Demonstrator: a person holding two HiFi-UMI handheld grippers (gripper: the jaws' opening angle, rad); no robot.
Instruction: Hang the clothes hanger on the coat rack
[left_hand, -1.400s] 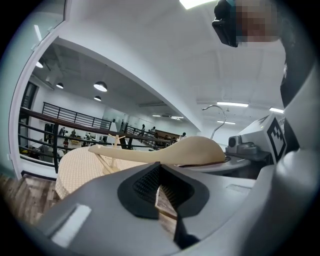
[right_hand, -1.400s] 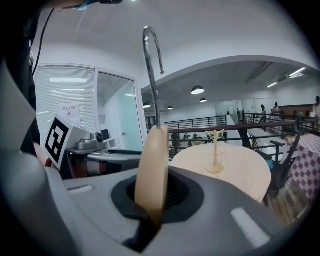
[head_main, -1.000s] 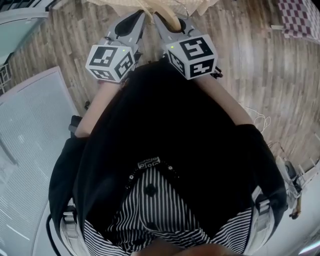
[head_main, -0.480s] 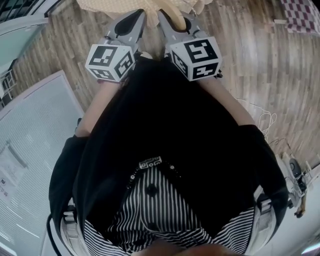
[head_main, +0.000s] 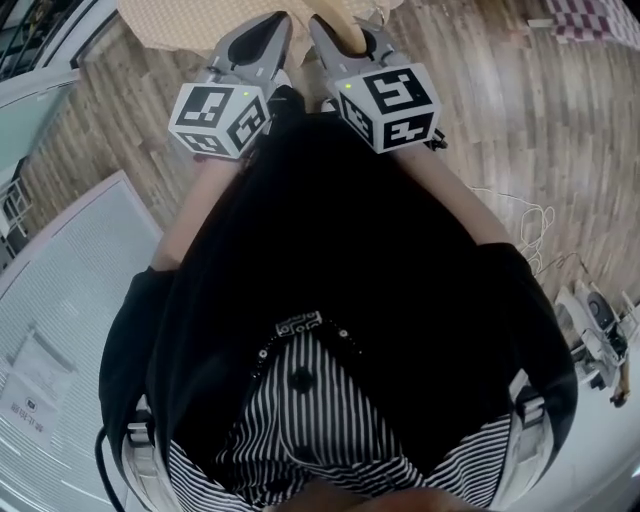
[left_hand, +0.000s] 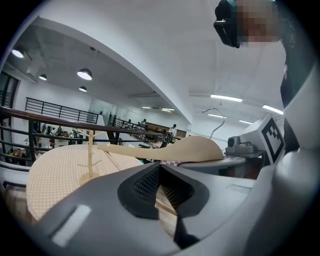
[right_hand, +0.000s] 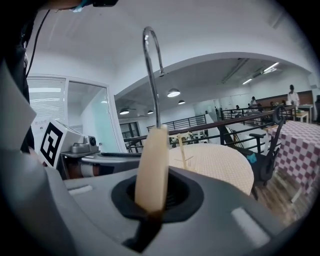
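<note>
Wood floor (head_main: 500, 130), left gripper (head_main: 272, 30) beside right gripper (head_main: 345, 36), hanger (right_hand: 151, 165) clamped upright.

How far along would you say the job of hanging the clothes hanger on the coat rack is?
Done: the clothes hanger is picked up, clamped in the right hand-held gripper with its metal hook upward. In hand: it is held facing the round table. Left: the coat rack stands on that table, apart from the hanger, so the hook must yet go onto it.
</note>
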